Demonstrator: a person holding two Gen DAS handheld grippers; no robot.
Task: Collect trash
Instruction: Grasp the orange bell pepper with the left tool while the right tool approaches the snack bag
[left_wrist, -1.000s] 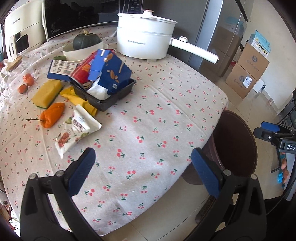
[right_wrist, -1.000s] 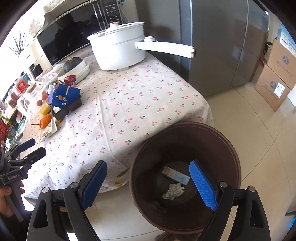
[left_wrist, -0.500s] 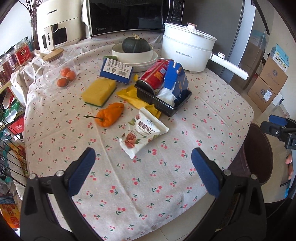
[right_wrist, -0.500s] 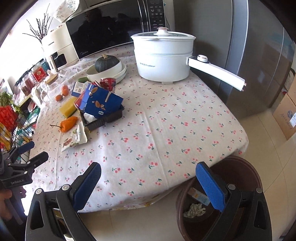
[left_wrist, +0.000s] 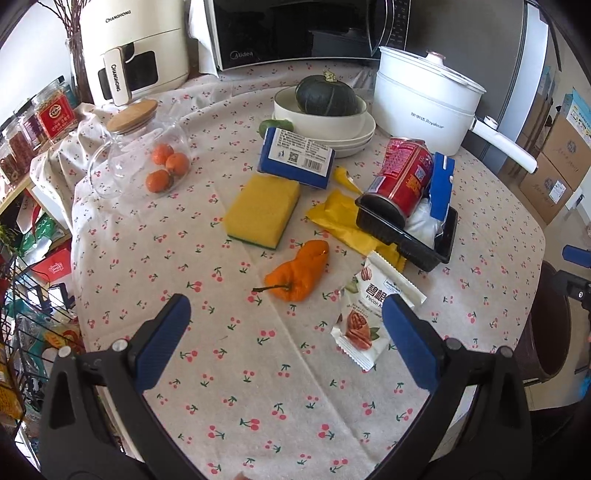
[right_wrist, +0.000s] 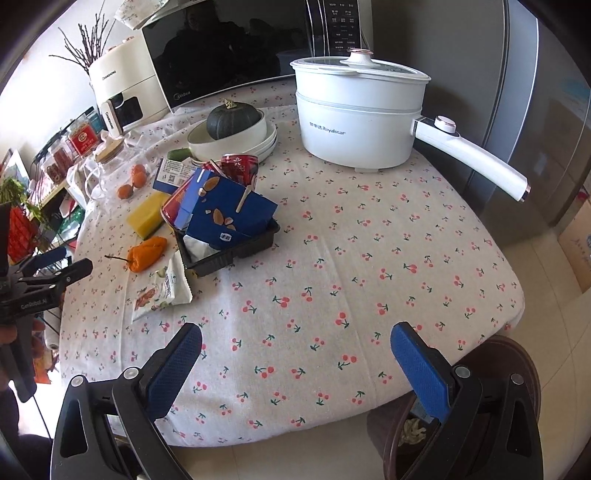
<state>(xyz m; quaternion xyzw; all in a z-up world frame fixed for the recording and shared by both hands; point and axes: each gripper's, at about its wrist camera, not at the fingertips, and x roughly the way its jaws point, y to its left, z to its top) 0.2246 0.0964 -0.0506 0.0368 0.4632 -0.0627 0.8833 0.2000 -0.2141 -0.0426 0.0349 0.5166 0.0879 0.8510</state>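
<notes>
A white pecan snack wrapper (left_wrist: 373, 314) lies on the cherry tablecloth, just ahead of my open, empty left gripper (left_wrist: 284, 339); it also shows in the right wrist view (right_wrist: 162, 291). A black tray (left_wrist: 436, 243) holds a red can (left_wrist: 402, 181), a blue carton (right_wrist: 229, 210) and white tissue. A yellow wrapper (left_wrist: 340, 218) lies beside the tray. My right gripper (right_wrist: 295, 365) is open and empty above the table's near edge. The brown trash bin (right_wrist: 517, 373) stands on the floor at the right, with crumpled paper inside.
An orange pepper (left_wrist: 299, 273), yellow sponge (left_wrist: 264, 210), blue box (left_wrist: 297, 157), glass jar with oranges (left_wrist: 144, 158), bowl with a green squash (left_wrist: 325, 110) and a white pot (right_wrist: 360, 110) with a long handle stand on the table. Microwave and appliance stand behind.
Both grippers swung left, away from the bin and toward the table. The left one now faces the snack wrapper and pepper; the right one faces the tabletop, bin at its lower right.
</notes>
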